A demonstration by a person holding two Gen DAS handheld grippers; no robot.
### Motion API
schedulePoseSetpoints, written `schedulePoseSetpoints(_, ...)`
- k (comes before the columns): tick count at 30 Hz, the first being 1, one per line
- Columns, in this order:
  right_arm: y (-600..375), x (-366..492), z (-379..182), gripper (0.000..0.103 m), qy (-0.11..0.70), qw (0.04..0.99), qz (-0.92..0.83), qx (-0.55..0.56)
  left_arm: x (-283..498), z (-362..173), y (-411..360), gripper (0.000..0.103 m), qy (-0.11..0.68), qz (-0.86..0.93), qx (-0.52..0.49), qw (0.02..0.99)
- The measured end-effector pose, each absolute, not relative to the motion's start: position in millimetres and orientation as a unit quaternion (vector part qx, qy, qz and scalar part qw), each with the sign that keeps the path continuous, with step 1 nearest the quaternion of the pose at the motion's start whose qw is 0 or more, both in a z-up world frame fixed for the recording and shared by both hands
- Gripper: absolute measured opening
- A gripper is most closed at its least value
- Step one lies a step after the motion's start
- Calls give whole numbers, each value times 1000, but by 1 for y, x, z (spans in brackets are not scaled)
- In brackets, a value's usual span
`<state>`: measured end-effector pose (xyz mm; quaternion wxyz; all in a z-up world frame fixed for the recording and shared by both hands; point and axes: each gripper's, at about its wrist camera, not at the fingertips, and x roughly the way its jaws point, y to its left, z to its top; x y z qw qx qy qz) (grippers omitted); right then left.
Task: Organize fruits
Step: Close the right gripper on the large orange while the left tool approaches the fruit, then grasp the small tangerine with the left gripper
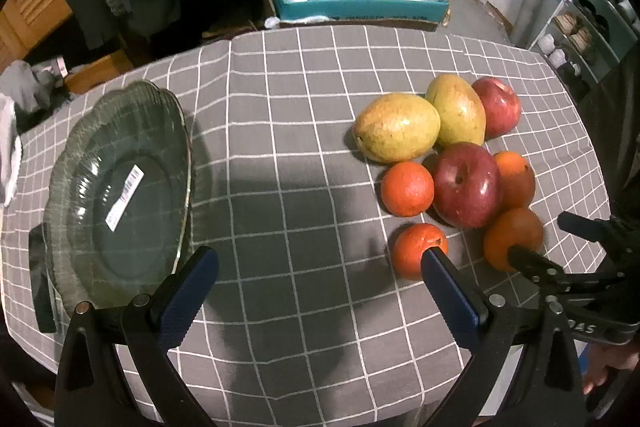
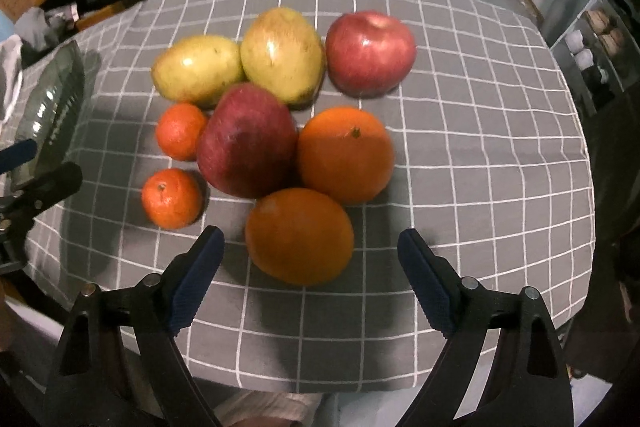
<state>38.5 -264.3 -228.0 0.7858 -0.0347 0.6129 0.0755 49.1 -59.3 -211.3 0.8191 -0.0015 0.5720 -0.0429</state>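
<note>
the fruits sit in one cluster on the bench (image 2: 460, 131), under a grey checked cloth: two mangoes (image 2: 200, 69) (image 2: 282, 55) at the back with an apple (image 2: 370, 53) beside them, a second apple (image 2: 248, 143) in the middle, two oranges (image 2: 346, 155) (image 2: 300, 237) and two tangerines (image 2: 181, 131) (image 2: 172, 199). the right gripper (image 2: 310, 247) is released, its fingers (image 2: 202, 267) spread wide to either side of the nearest orange without touching it. the left gripper (image 1: 320, 267) is also released, empty, over bare cloth between the fruits and a glass plate (image 1: 120, 187) lying well apart to the left.
</note>
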Motion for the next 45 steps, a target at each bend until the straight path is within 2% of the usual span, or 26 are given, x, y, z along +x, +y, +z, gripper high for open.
schedulePoseSetpoints(6,-263,41,-245,77,627,774,82,-29,49,-220,-68,102,580,-51,4,813)
schedulePoseSetpoints(9,-264,41,-250,66,633,768,93,-15,50,-223,-72,102,584,-57,-2,810)
schedulePoseSetpoints(18,-292,30,-240,64,620,782,71,9,52,-229,-95,102,589,-82,4,804)
schedulePoseSetpoints(22,-306,27,-231,64,603,796,53,-9,56,-238,-106,96,599,-90,6,796)
schedulePoseSetpoints(27,-321,24,-226,64,593,804,43,-18,62,-252,-117,96,609,-96,10,787)
schedulePoseSetpoints(31,-329,23,-228,64,594,804,40,-10,64,-263,-124,84,620,-100,10,778)
schedulePoseSetpoints(35,-326,28,-232,64,594,803,38,-7,65,-274,-128,79,633,-107,3,767)
schedulePoseSetpoints(37,-325,29,-233,64,594,803,38,-5,66,-278,-131,68,638,-111,3,762)
schedulePoseSetpoints(38,-326,29,-233,64,594,804,38,-4,66,-278,-132,68,636,-111,7,764)
schedulePoseSetpoints(40,-326,29,-233,64,593,804,38,-3,65,-277,-133,54,633,-114,14,766)
schedulePoseSetpoints(42,-327,29,-233,64,592,805,40,-4,65,-277,-134,47,634,-121,9,764)
schedulePoseSetpoints(45,-325,29,-232,64,590,806,40,-8,64,-276,-136,46,633,-120,14,765)
